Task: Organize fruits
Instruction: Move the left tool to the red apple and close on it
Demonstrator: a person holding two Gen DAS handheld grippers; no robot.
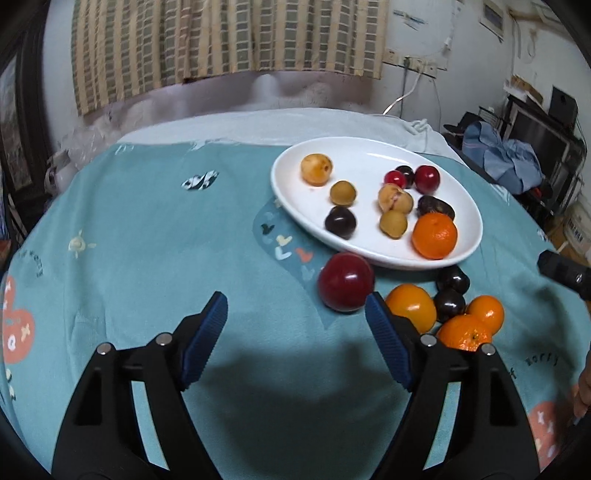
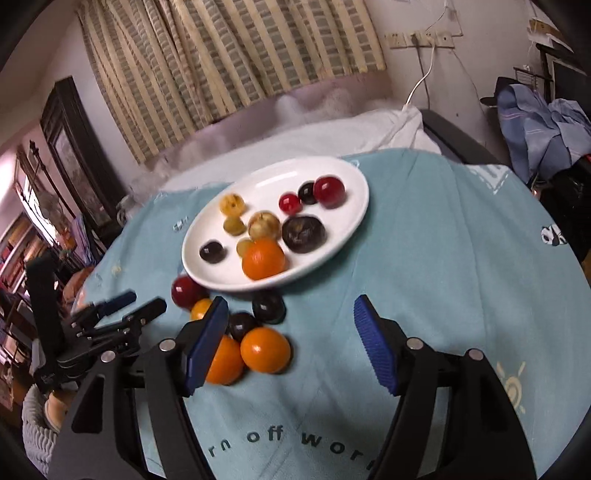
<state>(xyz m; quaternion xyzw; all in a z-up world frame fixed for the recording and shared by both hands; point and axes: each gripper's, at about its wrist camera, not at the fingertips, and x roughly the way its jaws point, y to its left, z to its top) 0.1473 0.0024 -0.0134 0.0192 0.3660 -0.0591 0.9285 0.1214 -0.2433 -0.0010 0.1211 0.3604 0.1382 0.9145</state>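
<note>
A striped curtain (image 2: 229, 66) is hanging on the white wall (image 1: 413, 33), blue clothes (image 2: 535, 122) lying heaped at right.

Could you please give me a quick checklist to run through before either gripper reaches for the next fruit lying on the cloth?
1. Left gripper open and empty: ok.
2. Right gripper open and empty: ok.
3. Red plum off the plate, ahead of the left gripper's right finger: ok.
4. White plate has bare space: ok.
5. Loose oranges and dark plums crowd together; clean grasp: cannot tell.
</note>
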